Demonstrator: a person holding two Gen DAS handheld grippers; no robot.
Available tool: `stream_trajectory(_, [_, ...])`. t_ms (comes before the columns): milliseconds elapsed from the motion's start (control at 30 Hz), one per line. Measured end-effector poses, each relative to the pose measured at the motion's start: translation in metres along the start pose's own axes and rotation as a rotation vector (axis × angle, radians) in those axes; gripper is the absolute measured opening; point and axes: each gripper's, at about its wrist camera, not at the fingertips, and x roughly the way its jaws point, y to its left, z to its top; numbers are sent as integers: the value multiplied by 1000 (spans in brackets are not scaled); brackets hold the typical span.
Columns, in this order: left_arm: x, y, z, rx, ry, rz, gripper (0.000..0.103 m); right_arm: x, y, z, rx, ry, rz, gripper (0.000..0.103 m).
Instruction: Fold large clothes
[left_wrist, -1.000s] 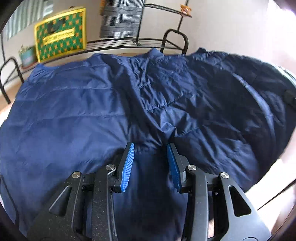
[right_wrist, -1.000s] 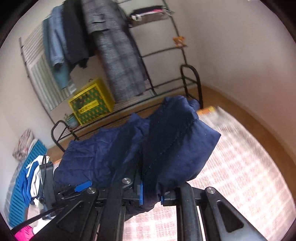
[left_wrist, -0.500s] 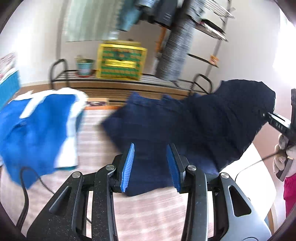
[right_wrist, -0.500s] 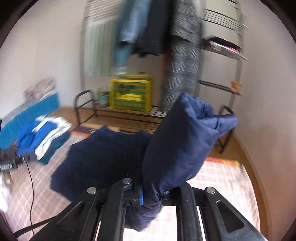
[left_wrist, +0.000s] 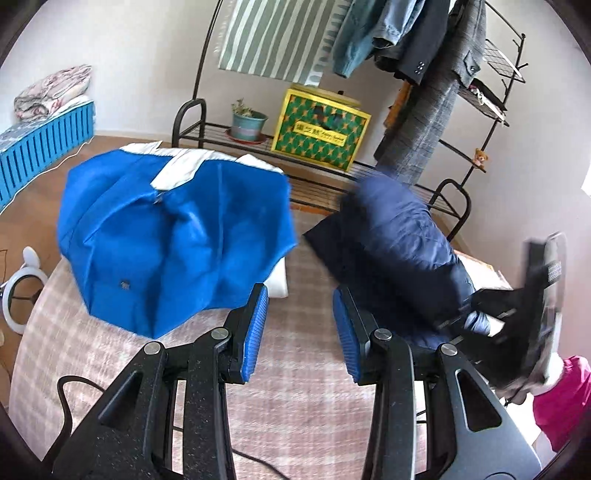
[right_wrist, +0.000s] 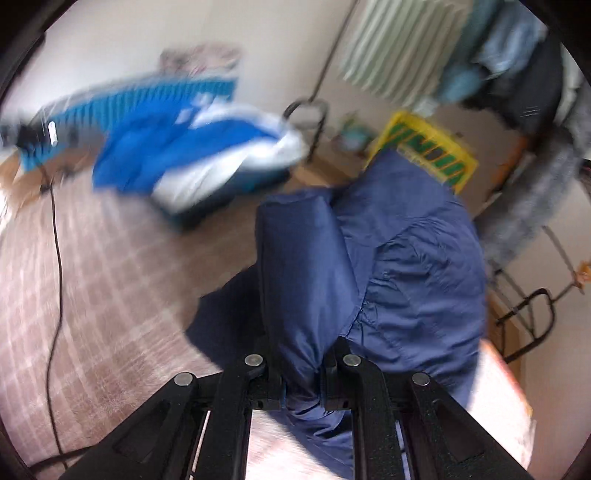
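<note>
A navy padded jacket (right_wrist: 388, 280) is bunched up and pinched in my right gripper (right_wrist: 303, 380), which is shut on its fabric and holds it above the checked rug. In the left wrist view the same jacket (left_wrist: 399, 240) shows at the right, with the right gripper (left_wrist: 491, 325) clamped on it. My left gripper (left_wrist: 299, 332) is open and empty over the rug, its blue pads (left_wrist: 255, 328) apart, left of the jacket. A bright blue and white jacket (left_wrist: 173, 236) lies folded ahead of it, also in the right wrist view (right_wrist: 195, 147).
A pink checked rug (left_wrist: 303, 406) covers the floor. A black clothes rack (left_wrist: 424, 74) with hanging clothes, a yellow-green box (left_wrist: 321, 129) and a potted plant (left_wrist: 247, 118) stand behind. A blue slatted bench (left_wrist: 40, 140) is left. A black cable (right_wrist: 55, 258) crosses the rug.
My left gripper has left the navy jacket and swung left toward the blue and white jacket. My right gripper has carried the bunched navy jacket leftward, still clamped.
</note>
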Motion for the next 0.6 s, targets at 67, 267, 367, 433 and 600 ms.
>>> stream_trajectory(67, [3,5,0,-7,4,3,39,16,16,-1,-34,21,5,10])
stream_trajectory(267, [14,-5,7,9,20,-9,39,17,15,2,3,12,43,12])
stream_trajectory(367, [18,-20,15,33,10,-39,39,-8,4,-2,58,-17,122,30])
stream_trajectory(433, [20,-32,22,53,7,-64,39,-26,-7,-6,107,-53,198,31])
stream_trajectory(600, [47,-54,45,65,53,-126,39,-71,-52,-43,264,-114,161,44])
